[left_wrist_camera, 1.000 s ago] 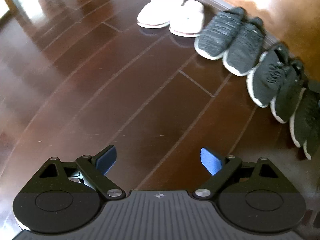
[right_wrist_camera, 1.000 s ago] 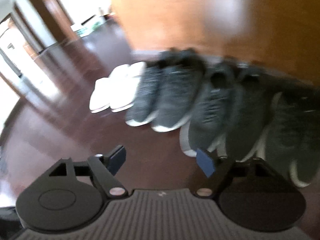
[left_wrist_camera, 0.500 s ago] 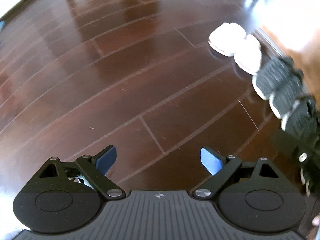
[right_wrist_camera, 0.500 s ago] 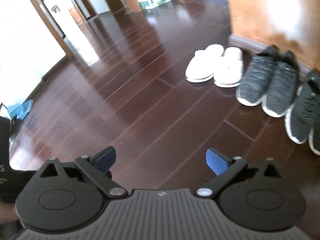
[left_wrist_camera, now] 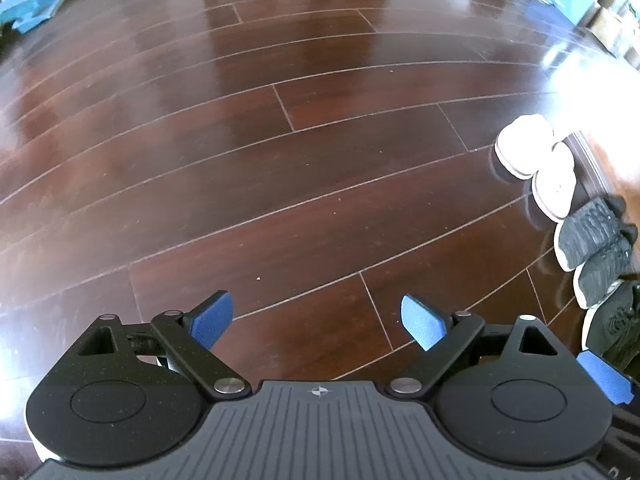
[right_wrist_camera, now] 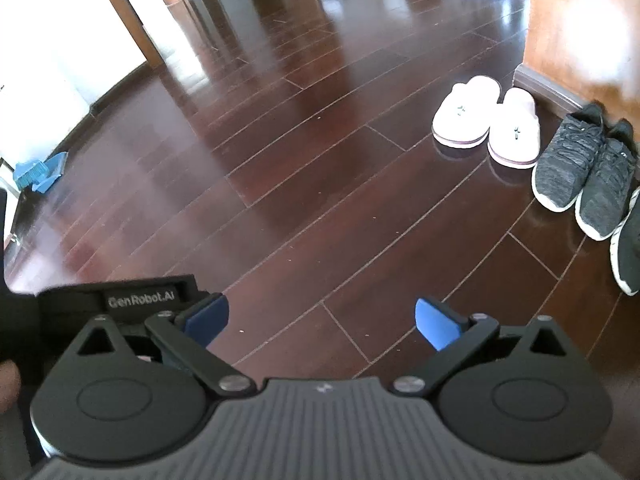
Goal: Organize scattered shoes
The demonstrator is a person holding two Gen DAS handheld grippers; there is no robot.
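With both tools held over bare dark wood floor (left_wrist_camera: 304, 184), neither grips anything. Left gripper (left_wrist_camera: 318, 320): blue pads spread wide, nothing between. Right gripper (right_wrist_camera: 322, 318): same, pads apart and empty. Shoes sit lined up along the orange wall (right_wrist_camera: 576, 20), ahead and off to the right of both grippers: white slippers (right_wrist_camera: 486, 122) side by side, grey sneakers (right_wrist_camera: 588, 168) just beside them, then a black shoe (right_wrist_camera: 630, 248) cut off at frame edge. Blue object (right_wrist_camera: 38, 170) lies far left.
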